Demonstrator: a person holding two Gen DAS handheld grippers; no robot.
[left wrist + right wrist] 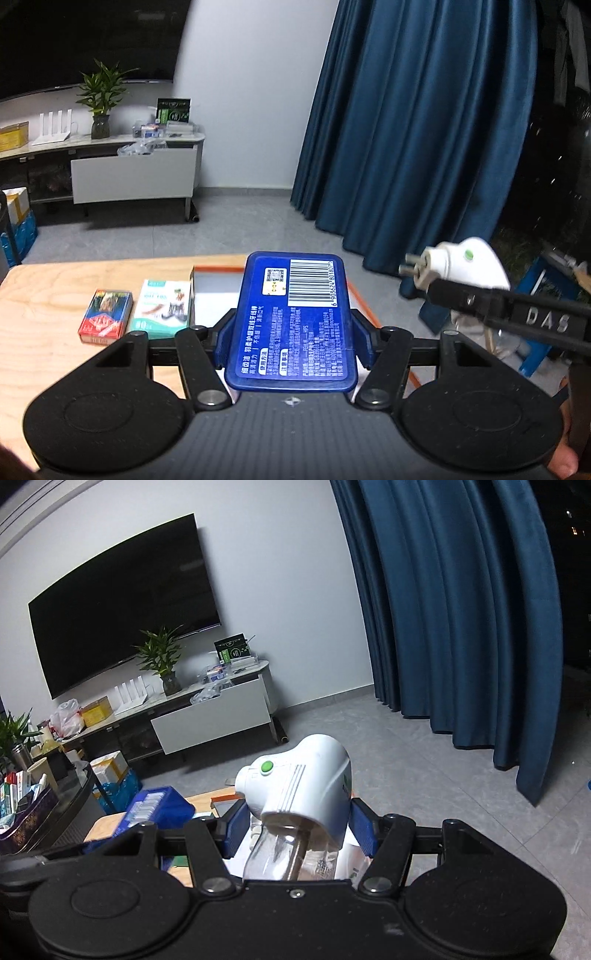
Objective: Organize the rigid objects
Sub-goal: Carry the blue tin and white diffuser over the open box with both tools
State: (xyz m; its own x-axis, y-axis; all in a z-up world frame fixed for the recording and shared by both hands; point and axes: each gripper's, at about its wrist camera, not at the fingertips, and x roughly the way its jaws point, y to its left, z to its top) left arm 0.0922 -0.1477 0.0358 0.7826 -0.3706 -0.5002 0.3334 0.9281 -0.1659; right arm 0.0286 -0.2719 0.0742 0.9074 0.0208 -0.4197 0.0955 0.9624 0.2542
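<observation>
My left gripper is shut on a flat blue box, label and barcode facing up, held above the wooden table. My right gripper is shut on a white plug-in device with a green button and a clear bottle under it. In the left wrist view that same white plug-in device hangs at the right, its two pins pointing left, with a black finger of the right gripper across it. The blue box shows at the left in the right wrist view.
On the table lie a red card box and a white-green box, beside an orange-rimmed tray. A TV cabinet with a plant stands at the far wall, a blue curtain to the right. A dark glass table with clutter is at left.
</observation>
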